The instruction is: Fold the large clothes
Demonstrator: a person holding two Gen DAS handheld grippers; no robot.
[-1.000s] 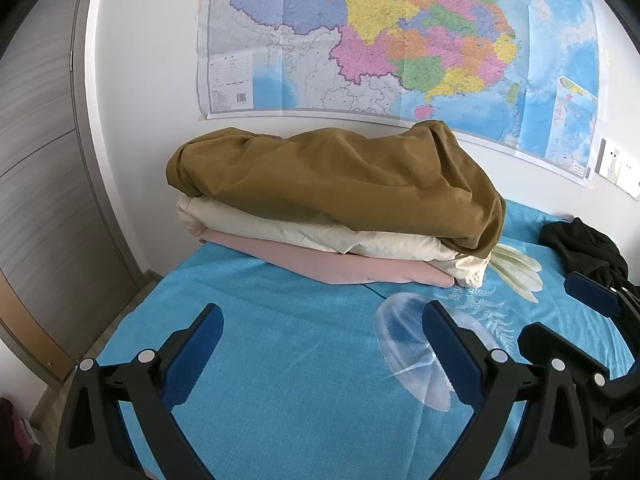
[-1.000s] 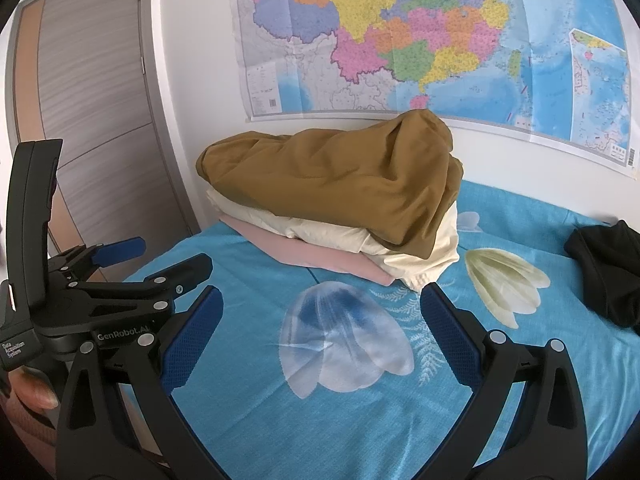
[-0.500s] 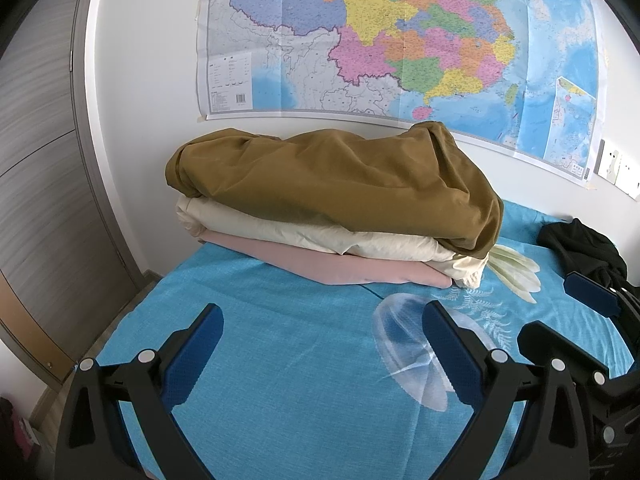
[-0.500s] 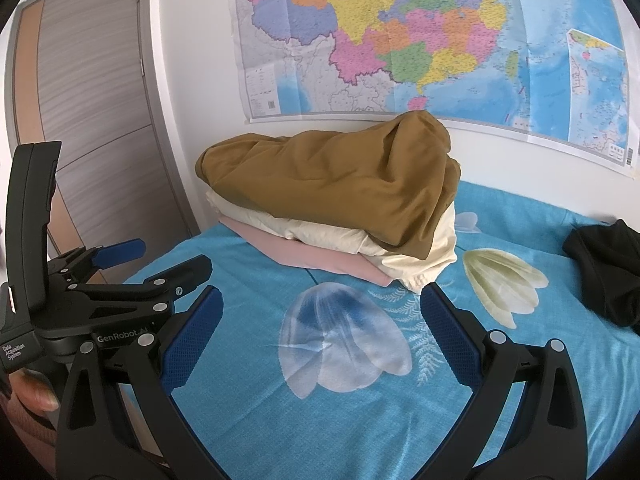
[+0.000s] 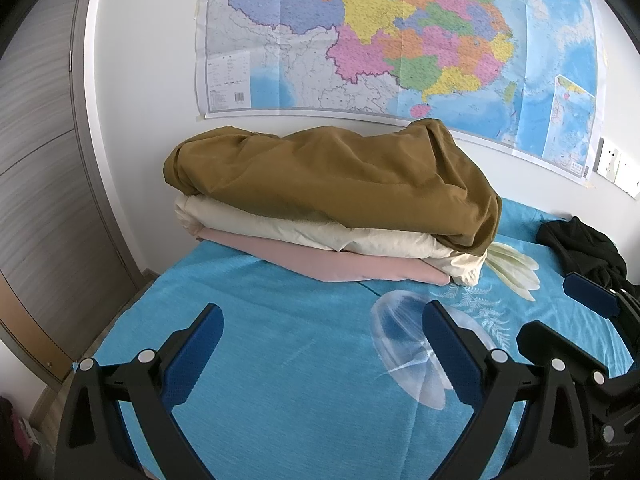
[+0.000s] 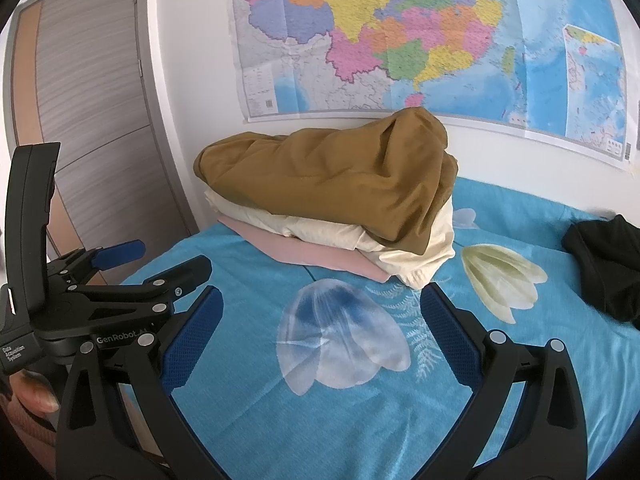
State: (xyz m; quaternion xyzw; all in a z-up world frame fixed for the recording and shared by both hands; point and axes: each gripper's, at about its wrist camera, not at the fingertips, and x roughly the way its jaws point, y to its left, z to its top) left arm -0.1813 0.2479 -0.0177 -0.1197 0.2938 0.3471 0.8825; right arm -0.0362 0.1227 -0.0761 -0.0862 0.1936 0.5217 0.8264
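A stack of three folded garments lies at the back of the bed against the wall: a brown one [image 5: 332, 180] on top, a cream one [image 5: 280, 230] under it, a pink one [image 5: 340, 266] at the bottom. The stack also shows in the right wrist view [image 6: 332, 184]. A crumpled black garment [image 5: 580, 246] lies at the right; it also shows in the right wrist view [image 6: 604, 264]. My left gripper [image 5: 322, 334] is open and empty above the bedspread, short of the stack. My right gripper [image 6: 320, 324] is open and empty beside it.
The bed has a turquoise bedspread [image 5: 280, 360] with pale flower prints. A large map [image 5: 400, 40] hangs on the white wall behind the stack. A grey wardrobe door [image 6: 88, 120] stands at the left, past the bed's left edge. The left gripper shows in the right wrist view [image 6: 120, 268].
Both cameras have shifted very slightly; the stack and the black garment lie as before. Both grippers stay open and empty.
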